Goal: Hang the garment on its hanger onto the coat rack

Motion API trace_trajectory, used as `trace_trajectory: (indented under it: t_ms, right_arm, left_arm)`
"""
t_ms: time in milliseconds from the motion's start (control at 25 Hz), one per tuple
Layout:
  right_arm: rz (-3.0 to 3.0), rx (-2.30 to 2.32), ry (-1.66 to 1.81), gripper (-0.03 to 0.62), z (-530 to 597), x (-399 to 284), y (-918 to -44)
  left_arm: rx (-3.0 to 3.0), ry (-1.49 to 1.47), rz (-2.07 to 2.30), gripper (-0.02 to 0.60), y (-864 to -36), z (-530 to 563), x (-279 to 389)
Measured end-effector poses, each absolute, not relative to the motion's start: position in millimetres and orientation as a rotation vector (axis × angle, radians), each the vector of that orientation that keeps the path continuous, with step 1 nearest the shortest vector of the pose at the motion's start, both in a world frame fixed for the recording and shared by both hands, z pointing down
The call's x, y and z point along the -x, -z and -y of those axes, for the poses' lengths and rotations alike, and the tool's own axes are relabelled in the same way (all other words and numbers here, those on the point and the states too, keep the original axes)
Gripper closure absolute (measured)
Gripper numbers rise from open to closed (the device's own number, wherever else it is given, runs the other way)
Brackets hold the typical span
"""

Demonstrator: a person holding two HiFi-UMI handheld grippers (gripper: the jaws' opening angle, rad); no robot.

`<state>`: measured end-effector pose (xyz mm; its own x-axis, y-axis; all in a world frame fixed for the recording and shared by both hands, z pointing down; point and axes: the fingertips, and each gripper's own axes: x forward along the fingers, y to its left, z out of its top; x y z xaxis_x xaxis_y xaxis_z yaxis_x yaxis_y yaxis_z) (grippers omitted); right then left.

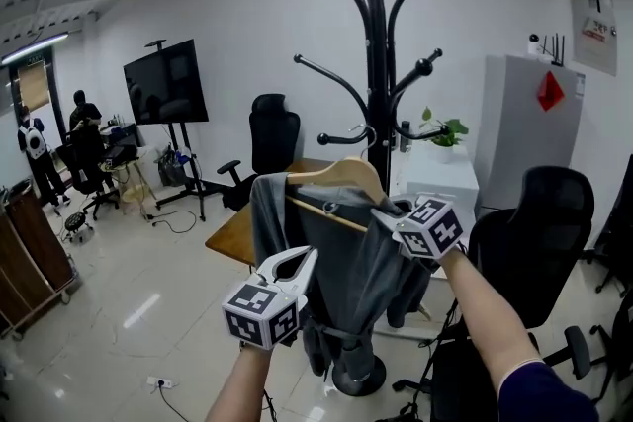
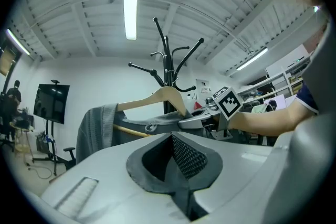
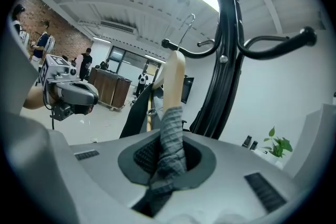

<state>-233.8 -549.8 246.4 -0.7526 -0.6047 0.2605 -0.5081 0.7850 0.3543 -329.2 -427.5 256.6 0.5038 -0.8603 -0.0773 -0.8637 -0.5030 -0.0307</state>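
Pointing: hanger (image 1: pixel 341 175) long axis runs left to right, hook up beside a lower rack arm.
Left gripper (image 1: pixel 297 262): jaws pressed together, empty, just beside the garment (image 1: pixel 346 262).
Coat rack (image 1: pixel 376 64): upright directly behind the garment.
Right gripper (image 1: pixel 391 217): pinching garment over the hanger's right end.
Room: table (image 1: pixel 229 237) behind left, office chair (image 1: pixel 539 242) close right.

head view: from head height, faced forward at near coat rack (image 1: pixel 376 64) | left gripper view: low, tilted up-right toward hanger (image 2: pixel 157 97) | right gripper view: pressed against garment (image 3: pixel 170 139), looked up | shared: rack, hanger
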Motion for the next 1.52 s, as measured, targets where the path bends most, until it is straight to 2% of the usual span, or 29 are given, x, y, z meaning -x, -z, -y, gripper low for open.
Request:
trace_trajectory:
  t_ms: [760,1160,1240,1280,1400,1440,1520]
  right_arm:
    - [2.523,-0.871,0.246,0.556,575.1,242.4,-284.6]
    - [2.435,-0.999,0.384,0.535,574.4,234.6,-283.5]
    - [2.428,-1.045,0.423,0.516,572.8,230.9,-281.4]
    - [2.439,-1.068,0.433,0.486,570.6,228.6,-279.5]
    - [2.487,-1.137,0.447,0.345,559.5,220.3,-271.5]
    - [2.495,-1.160,0.457,0.326,554.9,216.7,-268.6]
    - [2.510,-1.196,0.480,0.327,542.7,211.2,-262.7]
  left_arm:
    - [2.806,-0.035,-1.458,0.595,-290.7,458.5,334.3]
    - [2.874,-0.027,-1.432,0.595,-310.0,457.4,328.3]
    - [2.881,-0.034,-1.425,0.595,-311.3,456.7,327.6]
    - [2.885,-0.036,-1.422,0.595,-312.3,456.3,327.4]
    - [2.898,-0.041,-1.416,0.595,-316.6,454.9,328.2]
    - [2.905,-0.042,-1.414,0.595,-318.6,454.7,328.4]
    - [2.921,-0.039,-1.408,0.595,-323.8,454.2,328.5]
